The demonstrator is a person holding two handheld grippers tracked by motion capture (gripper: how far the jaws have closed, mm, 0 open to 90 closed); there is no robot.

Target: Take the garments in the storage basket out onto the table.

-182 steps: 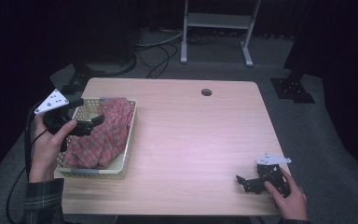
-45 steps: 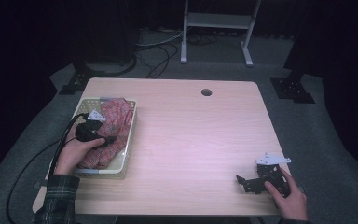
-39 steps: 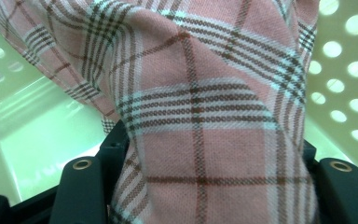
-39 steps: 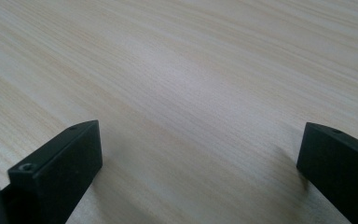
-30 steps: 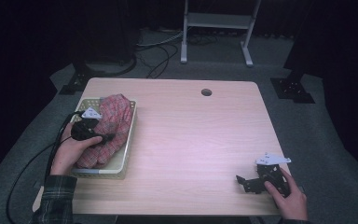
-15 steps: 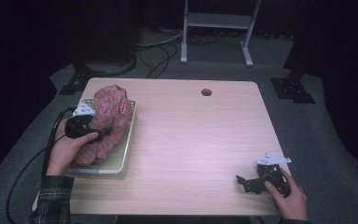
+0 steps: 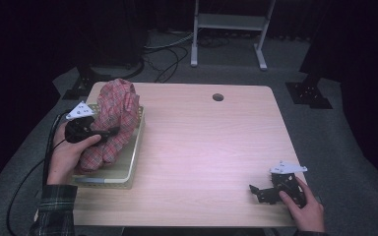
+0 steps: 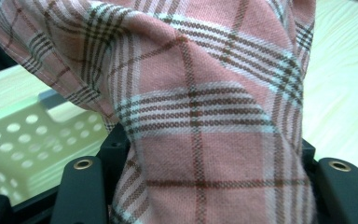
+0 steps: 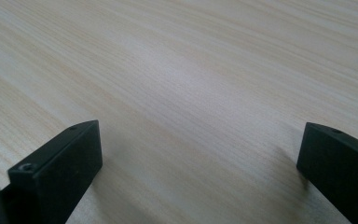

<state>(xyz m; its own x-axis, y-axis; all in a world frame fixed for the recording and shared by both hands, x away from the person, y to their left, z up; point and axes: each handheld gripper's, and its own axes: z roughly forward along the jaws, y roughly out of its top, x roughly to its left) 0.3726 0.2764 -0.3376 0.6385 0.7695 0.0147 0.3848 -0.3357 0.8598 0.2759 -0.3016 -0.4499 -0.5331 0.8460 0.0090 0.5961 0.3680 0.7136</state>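
Note:
A pink plaid cloth [image 7: 115,115] rises in a bunch out of the pale perforated basket [image 7: 128,164] at the table's left side. My left gripper [image 7: 109,132] is shut on the cloth and holds part of it lifted above the basket. In the left gripper view the plaid cloth [image 8: 205,121] hangs between the two black jaws, with the basket wall [image 8: 23,144] behind it at the left. My right gripper [image 7: 256,191] rests on the table near the front right corner, open with nothing between its jaws. The right gripper view shows bare wood between its open gripper [image 9: 200,163].
The wooden table [image 7: 206,142] has a round cable hole [image 7: 218,97] near its far edge. A metal stand [image 7: 229,29] and cables lie on the dark floor behind. The left gripper's cable [image 7: 39,172] trails off the table's left edge.
My left gripper has closed on the plaid cloth and raised it, so the cloth now stands taller and nearer the basket's far end. The right gripper has stayed put.

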